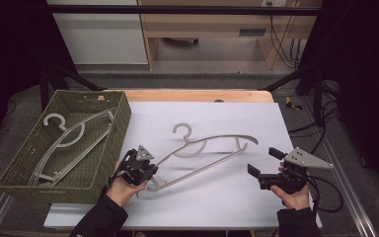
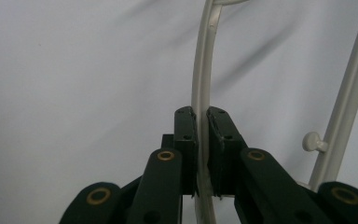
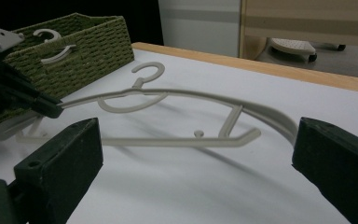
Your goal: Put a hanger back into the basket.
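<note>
The left gripper (image 1: 143,170) is clamped on the thin near-left arm of the grey hanger (image 1: 212,153), which lies on the white sheet (image 1: 246,197) just right of the green woven basket (image 1: 113,143). The right gripper (image 1: 264,165) hovers at the right with jaws wide apart, holding nothing. Pinched so far from its middle, the hanger may pivot, sag, and snag the basket's rim.

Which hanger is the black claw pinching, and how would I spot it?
Find the white sheet on the table, right of the green woven basket. The pale grey hanger sits out there, one end clamped in the left gripper. The other hangers lie inside the basket.
</note>
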`<state>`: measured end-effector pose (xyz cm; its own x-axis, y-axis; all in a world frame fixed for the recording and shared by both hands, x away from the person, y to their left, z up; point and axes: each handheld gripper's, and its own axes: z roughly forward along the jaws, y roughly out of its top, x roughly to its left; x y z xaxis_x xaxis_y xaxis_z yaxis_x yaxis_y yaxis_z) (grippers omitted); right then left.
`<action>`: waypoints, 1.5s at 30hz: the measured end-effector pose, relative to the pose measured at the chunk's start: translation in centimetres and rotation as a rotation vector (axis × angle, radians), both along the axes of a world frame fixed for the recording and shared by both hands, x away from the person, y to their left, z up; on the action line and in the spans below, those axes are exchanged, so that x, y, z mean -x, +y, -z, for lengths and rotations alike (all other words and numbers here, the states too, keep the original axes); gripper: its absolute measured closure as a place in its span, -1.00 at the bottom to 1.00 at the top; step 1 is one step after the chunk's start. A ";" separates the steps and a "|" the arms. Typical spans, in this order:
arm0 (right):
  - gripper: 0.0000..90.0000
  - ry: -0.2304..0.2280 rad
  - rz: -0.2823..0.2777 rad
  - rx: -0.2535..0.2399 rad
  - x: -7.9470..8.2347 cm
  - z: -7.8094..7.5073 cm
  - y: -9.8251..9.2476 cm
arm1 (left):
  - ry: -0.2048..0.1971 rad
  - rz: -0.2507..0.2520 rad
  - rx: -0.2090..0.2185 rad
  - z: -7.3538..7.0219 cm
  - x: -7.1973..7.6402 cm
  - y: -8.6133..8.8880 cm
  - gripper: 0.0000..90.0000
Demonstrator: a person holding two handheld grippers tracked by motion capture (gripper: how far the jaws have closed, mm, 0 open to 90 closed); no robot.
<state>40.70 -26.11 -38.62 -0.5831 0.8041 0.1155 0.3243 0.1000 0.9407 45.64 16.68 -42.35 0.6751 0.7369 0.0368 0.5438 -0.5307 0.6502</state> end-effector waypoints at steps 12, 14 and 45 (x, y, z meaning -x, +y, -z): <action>-0.96 0.003 0.006 -0.002 0.0 0.1 -0.1 | -0.098 -0.043 -0.012 -3.3 1.3 1.4 0.84; -0.96 0.002 0.004 0.000 0.0 0.1 -0.1 | -0.103 -0.048 0.000 -3.8 1.4 1.7 0.84; -0.96 -0.006 0.019 -0.001 0.2 -0.1 -0.8 | -0.228 -0.149 0.103 -10.0 3.2 8.1 0.84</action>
